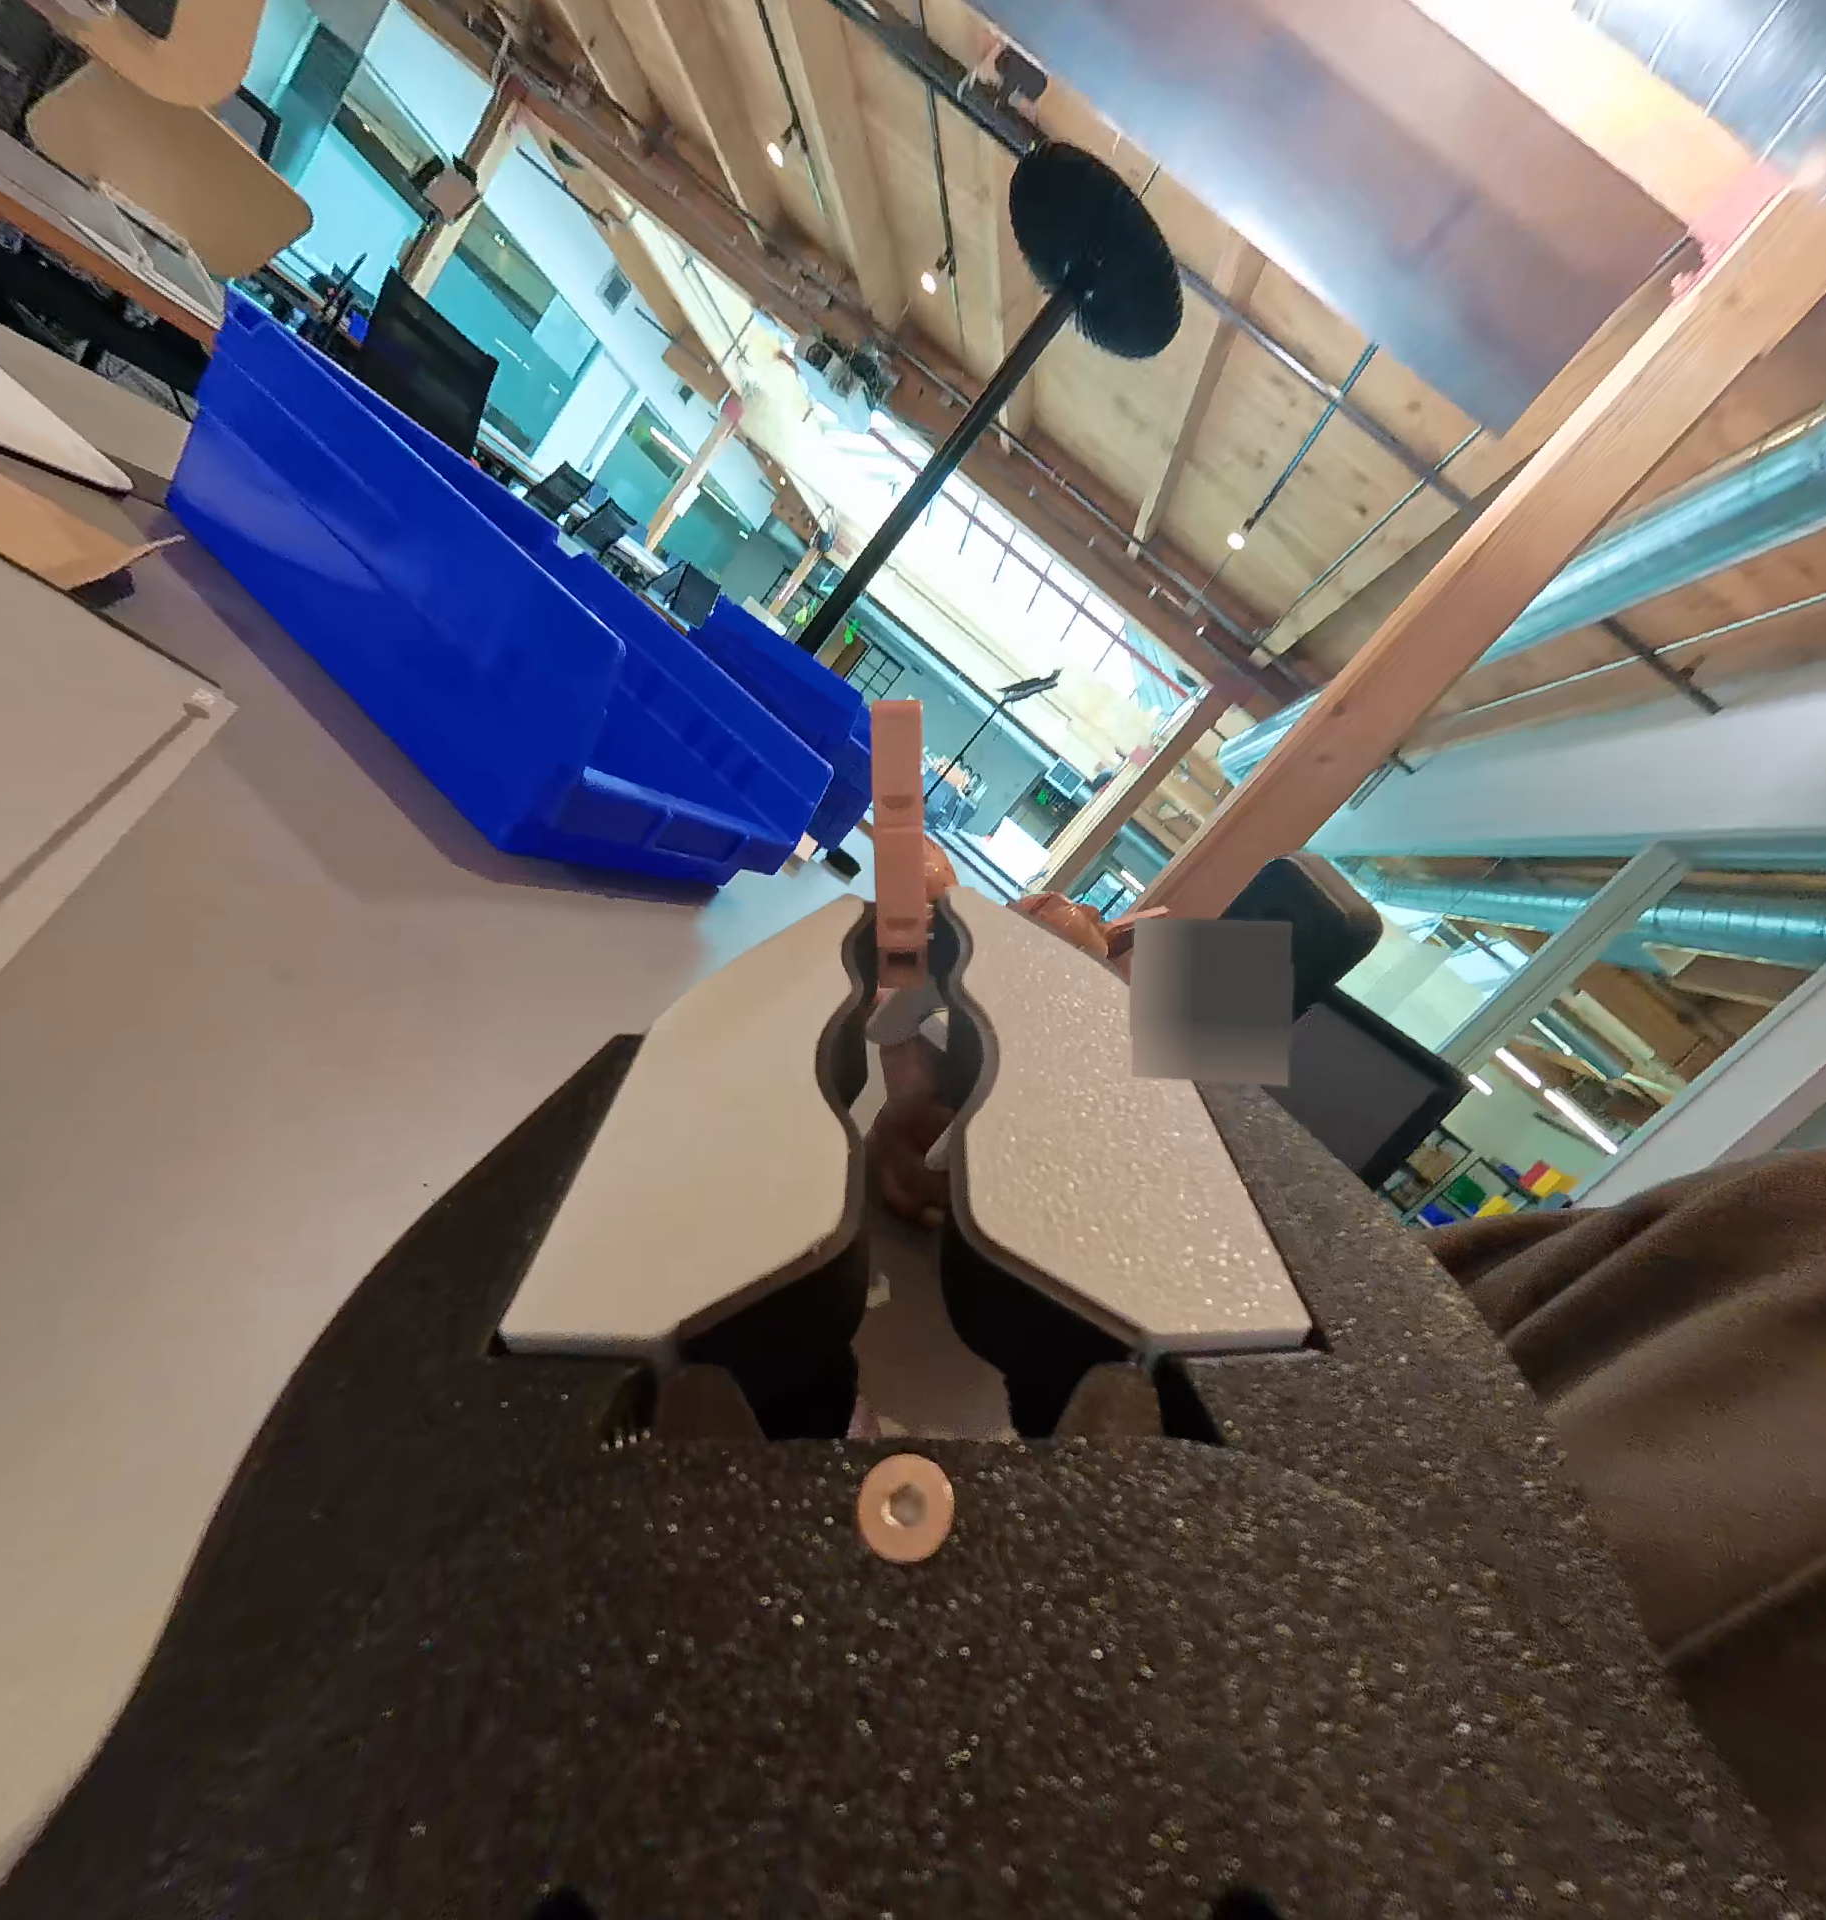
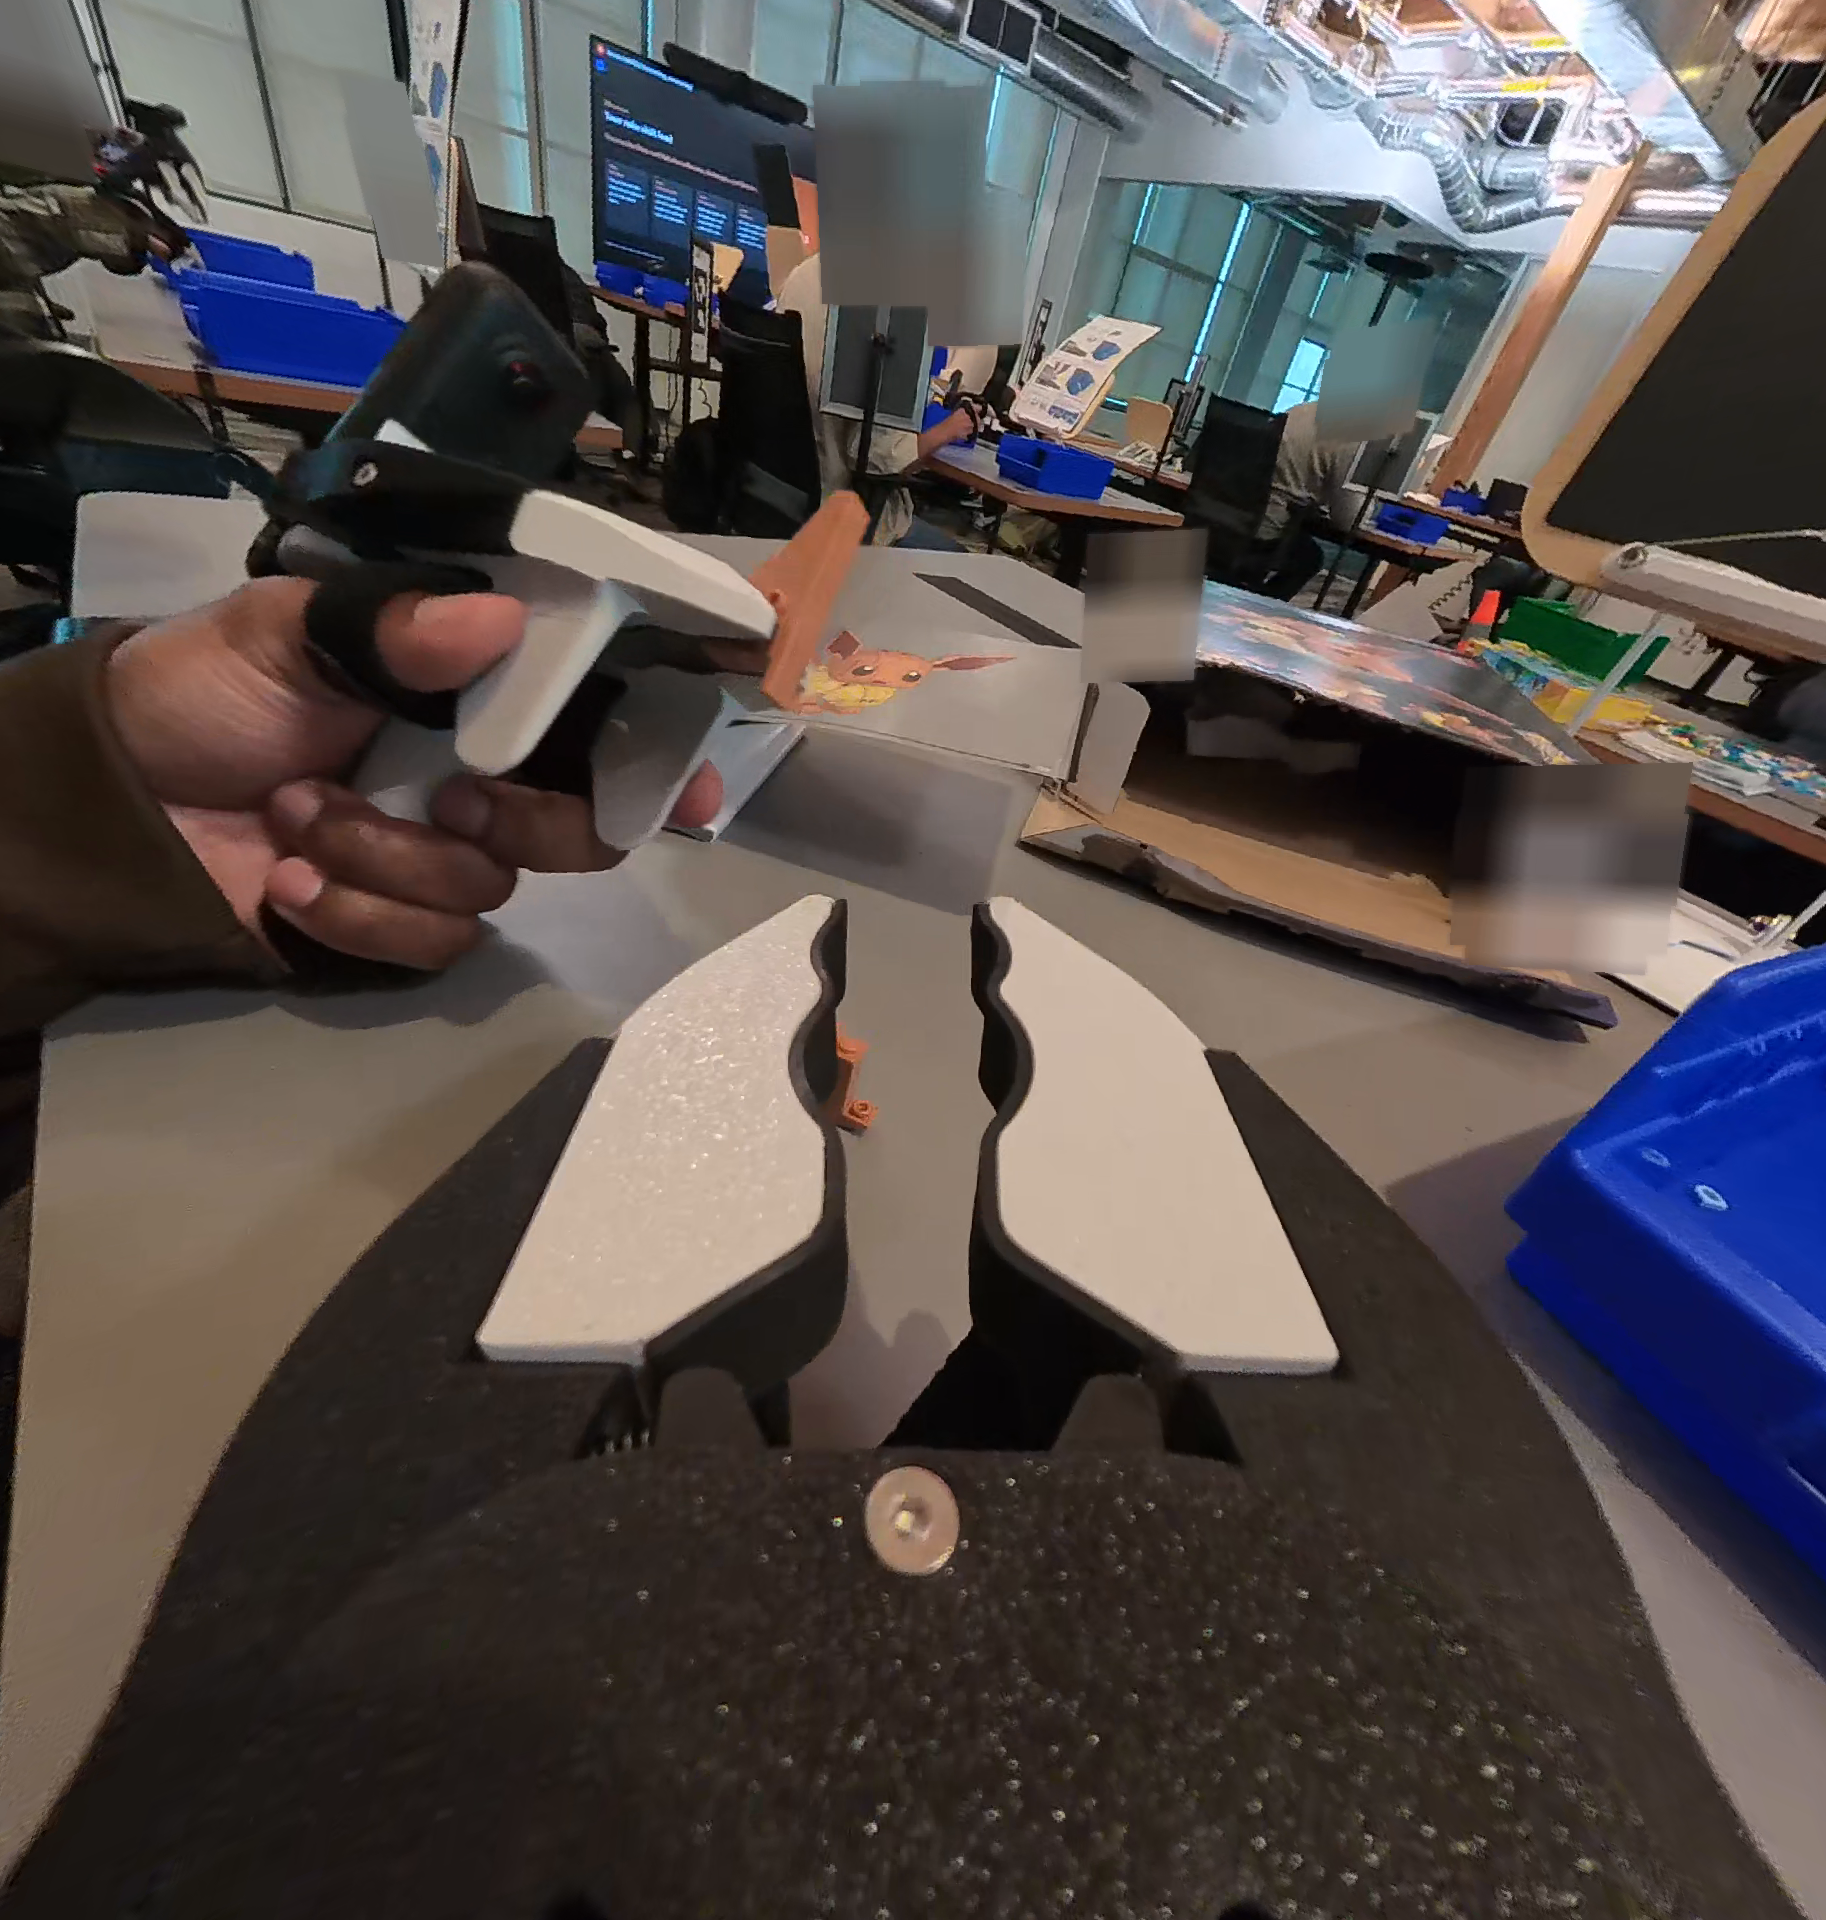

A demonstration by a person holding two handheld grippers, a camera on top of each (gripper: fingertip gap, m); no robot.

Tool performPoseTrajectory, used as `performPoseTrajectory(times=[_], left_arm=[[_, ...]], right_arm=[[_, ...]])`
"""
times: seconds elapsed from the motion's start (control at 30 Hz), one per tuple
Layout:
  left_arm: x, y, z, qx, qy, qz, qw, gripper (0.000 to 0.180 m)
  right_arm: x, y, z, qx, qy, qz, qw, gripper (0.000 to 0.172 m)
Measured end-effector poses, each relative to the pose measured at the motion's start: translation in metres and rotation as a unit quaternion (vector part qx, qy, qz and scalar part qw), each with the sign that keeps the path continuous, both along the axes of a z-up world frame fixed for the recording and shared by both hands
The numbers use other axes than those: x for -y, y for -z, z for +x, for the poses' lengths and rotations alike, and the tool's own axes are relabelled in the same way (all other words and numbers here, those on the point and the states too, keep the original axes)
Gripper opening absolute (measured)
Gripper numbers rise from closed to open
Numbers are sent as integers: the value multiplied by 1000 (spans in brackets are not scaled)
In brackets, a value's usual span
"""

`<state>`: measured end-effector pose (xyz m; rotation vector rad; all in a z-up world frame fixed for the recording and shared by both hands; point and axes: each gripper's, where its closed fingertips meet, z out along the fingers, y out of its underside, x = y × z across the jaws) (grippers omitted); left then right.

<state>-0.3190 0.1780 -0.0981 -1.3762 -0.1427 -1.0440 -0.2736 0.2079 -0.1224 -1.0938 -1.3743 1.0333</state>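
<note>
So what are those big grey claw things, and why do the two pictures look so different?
They are hand-held grippers, each with a camera looking along its two fingers. One picture is from the left gripper, the other from the right gripper. The left one pinches a long orange-brown brick piece; you can see it from the side too, with the person's hand squeezing the handle. The right gripper is open and holds nothing. Below it a small orange piece lies on the grey table, near blue bins.

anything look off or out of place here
Mainly the cardboard box: it lies torn open and flattened on the table. A small orange piece sits loose under the open right gripper.
</note>
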Motion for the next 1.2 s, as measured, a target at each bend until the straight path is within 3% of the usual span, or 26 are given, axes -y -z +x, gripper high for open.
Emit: performPoseTrajectory(times=[0.2,0.47,0.6,0.9,1.2], left_arm=[[-4,4,-6,23,-7,-20,1000,10],[-18,17,2,-32,-33,-58,997,10],[-21,15,15,-56,-35,-45,997,10],[-12,2,56,6,39,-5,999,10],[-5,7,59,-7,13,-24,1000,10]], right_arm=[[-12,-3,1,-6,-1,-68,998,21],[-23,-15,17,-54,-34,-194,979,23],[-10,-15,24,-48,-52,-176,982,23],[13,-12,37,-35,-55,-117,991,25],[26,-9,42,-28,-48,-66,996,23]])
